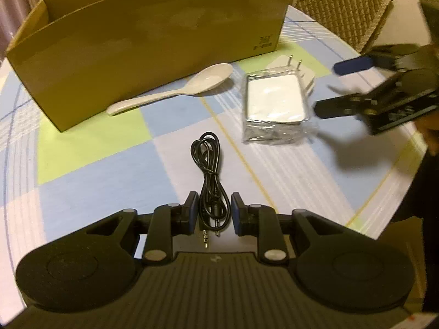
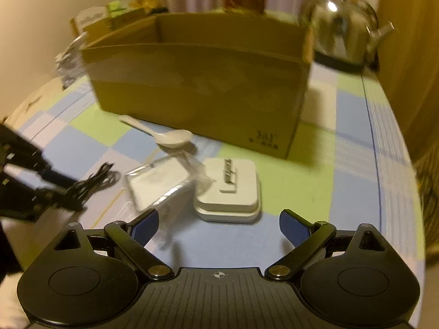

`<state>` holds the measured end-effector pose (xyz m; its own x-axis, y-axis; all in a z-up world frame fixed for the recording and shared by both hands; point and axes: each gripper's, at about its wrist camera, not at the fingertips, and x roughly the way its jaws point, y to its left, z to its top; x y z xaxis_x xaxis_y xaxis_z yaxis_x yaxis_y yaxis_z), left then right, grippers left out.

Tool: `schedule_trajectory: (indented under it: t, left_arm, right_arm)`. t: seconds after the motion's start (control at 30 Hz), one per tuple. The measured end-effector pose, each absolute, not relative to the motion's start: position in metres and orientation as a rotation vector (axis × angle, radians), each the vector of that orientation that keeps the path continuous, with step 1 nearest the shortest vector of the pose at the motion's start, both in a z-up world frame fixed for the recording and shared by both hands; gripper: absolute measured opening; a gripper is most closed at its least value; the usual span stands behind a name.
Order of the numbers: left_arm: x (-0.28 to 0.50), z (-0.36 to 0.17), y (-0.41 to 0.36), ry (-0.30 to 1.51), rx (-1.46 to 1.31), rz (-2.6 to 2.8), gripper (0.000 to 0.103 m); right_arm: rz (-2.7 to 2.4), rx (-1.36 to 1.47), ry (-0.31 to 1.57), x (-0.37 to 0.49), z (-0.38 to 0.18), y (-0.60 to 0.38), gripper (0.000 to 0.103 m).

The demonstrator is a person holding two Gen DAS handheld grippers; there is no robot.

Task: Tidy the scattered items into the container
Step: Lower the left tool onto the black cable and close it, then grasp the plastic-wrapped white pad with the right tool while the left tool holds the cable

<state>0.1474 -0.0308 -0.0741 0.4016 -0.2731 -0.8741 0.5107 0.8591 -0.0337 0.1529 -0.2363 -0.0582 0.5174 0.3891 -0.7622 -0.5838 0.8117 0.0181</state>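
- Right at the near edge of the left wrist view, the left gripper (image 1: 214,213) is clamped on the black audio cable (image 1: 210,170). The pads pinch the bundle close to its two plugs, the coil hangs out ahead of the jaws, and my guess is that grabbing the bunched end keeps the whole loop together for the carry.
- The right gripper (image 2: 219,229) has its jaws wide apart with nothing between them. It hovers just near of the white plug adapter (image 2: 229,192), prongs up, so I'd say that's the next pick.
- Just left of the adapter is a small white item in a clear plastic bag (image 1: 275,104), touching or overlapping it; hard to tell which with the blur.
- A white spoon (image 1: 175,87) lies farther back, right along the near wall of the cardboard box (image 1: 153,41), bowl to the right in the left wrist view.
- The box is the container, standing open-topped at the far side. Can't see whether anything's in it yet, so four things left to go in by my count.
- Surface is a round table with a checked cloth (image 1: 109,164) in blue, green and white.
- Room stuff: a steel kettle (image 2: 340,27) beyond the box on the right, curtains behind, a woven chair back (image 1: 345,8) past the table edge.
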Motion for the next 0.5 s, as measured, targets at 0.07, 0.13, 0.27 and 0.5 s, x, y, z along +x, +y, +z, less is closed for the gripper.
schedule_trajectory:
  t: [0.07,0.13,0.27,0.5]
  left_arm:
    - [0.148,-0.074,-0.030,1.041,0.259,-0.482,0.021]
    - [0.149,-0.074,-0.027,1.038,0.248,-0.478,0.021]
    - [0.151,-0.074,-0.026,1.015,0.240,-0.451,0.038]
    - [0.149,-0.072,-0.016,0.993,0.214,-0.434,0.049]
  right_arm:
    - [0.647,-0.270,0.805,0.145,-0.049,-0.231,0.093]
    - [0.706,-0.302,0.768,0.140,-0.043,-0.222,0.093]
    - [0.775,-0.401,0.736,0.140,-0.046,-0.195,0.093]
    - [0.824,-0.558,0.748,0.153,-0.068,-0.157,0.092]
